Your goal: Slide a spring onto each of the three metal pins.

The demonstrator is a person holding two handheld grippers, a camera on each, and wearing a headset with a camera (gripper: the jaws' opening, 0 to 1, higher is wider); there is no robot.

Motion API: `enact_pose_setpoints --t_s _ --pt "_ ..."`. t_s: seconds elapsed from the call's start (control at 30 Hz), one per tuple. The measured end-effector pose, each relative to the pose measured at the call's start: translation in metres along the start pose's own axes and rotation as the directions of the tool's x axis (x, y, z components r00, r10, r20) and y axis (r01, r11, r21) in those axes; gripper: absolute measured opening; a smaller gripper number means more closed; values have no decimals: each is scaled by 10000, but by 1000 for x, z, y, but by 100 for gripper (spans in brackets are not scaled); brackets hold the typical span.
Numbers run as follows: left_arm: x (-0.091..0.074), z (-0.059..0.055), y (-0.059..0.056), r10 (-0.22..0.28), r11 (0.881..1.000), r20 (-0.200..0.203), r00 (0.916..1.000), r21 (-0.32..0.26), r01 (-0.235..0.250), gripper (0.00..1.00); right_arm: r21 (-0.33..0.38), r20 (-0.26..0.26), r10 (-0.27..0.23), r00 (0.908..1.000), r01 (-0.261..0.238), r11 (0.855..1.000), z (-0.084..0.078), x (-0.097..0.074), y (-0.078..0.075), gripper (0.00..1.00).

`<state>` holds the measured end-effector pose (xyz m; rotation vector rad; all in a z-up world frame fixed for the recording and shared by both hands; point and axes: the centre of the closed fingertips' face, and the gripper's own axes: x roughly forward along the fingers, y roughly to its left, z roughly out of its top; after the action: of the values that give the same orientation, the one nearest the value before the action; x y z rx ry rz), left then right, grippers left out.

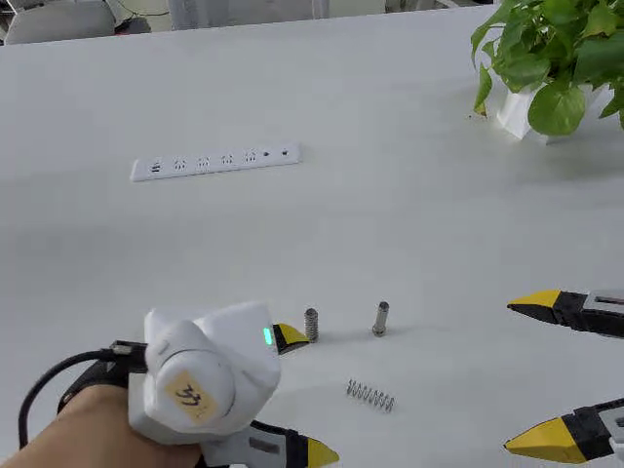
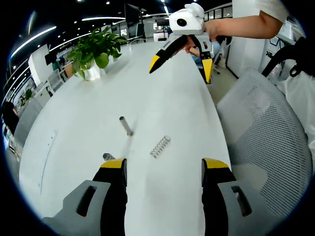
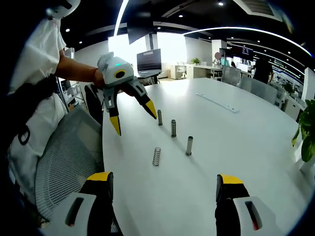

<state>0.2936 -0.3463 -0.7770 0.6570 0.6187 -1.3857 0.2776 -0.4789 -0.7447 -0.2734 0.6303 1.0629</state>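
Observation:
Two metal pins stand on the white table [image 1: 390, 205]. One pin [image 1: 311, 324] wears a spring and the other pin [image 1: 380, 318] is bare. A loose spring [image 1: 370, 395] lies flat in front of them. My left gripper [image 1: 305, 394] is open at the lower left, its upper tip beside the sprung pin. My right gripper [image 1: 522, 375] is open at the right, apart from everything. The right gripper view shows two sprung pins [image 3: 159, 117] [image 3: 173, 128], the bare pin [image 3: 189, 145], the loose spring [image 3: 157, 156] and the left gripper [image 3: 135, 122]. The left gripper view shows the bare pin [image 2: 126, 126] and the spring [image 2: 160, 146].
A white power strip [image 1: 215, 161] lies further back on the table. A potted green plant [image 1: 551, 58] stands at the far right corner. A mesh chair [image 2: 261, 123] sits beside the table's near edge.

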Motion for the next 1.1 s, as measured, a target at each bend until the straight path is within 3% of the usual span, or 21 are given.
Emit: enact_pose_setpoints --t_s 0.13,0.23,0.37,0.47,0.53,0.7,0.83,1.1 --pt "19 -3 3 -209 9998 -374 9991 -70 207 50 147 27 -137 9999 137 9998 -6 -3 -1 84" --pt "32 -5 3 -369 9991 -652 9972 189 382 45 289 108 -217 9997 214 9994 -9 -5 -2 84" --pt "46 -15 8 -306 9975 -1344 9905 593 388 31 397 128 -277 9995 271 9988 -13 -7 -2 83" --pt "53 -15 5 -512 9969 -1410 9887 517 590 32 480 206 -349 9992 339 9983 -14 -8 -3 83" --pt "57 -16 5 -511 9940 -1566 9863 880 655 30 526 255 -405 9989 391 9978 -14 -9 -4 83" --pt "66 -17 8 -567 9950 -1728 9833 718 700 27 623 298 -430 9986 411 9972 -16 -9 -3 82" --pt "73 -12 8 -602 9927 -1825 9814 918 779 24 670 291 -412 9987 392 9970 -19 -9 -3 82" --pt "76 -17 12 -447 9897 -2252 9733 1225 738 14 720 363 -502 9981 475 9963 -21 -13 -5 81"
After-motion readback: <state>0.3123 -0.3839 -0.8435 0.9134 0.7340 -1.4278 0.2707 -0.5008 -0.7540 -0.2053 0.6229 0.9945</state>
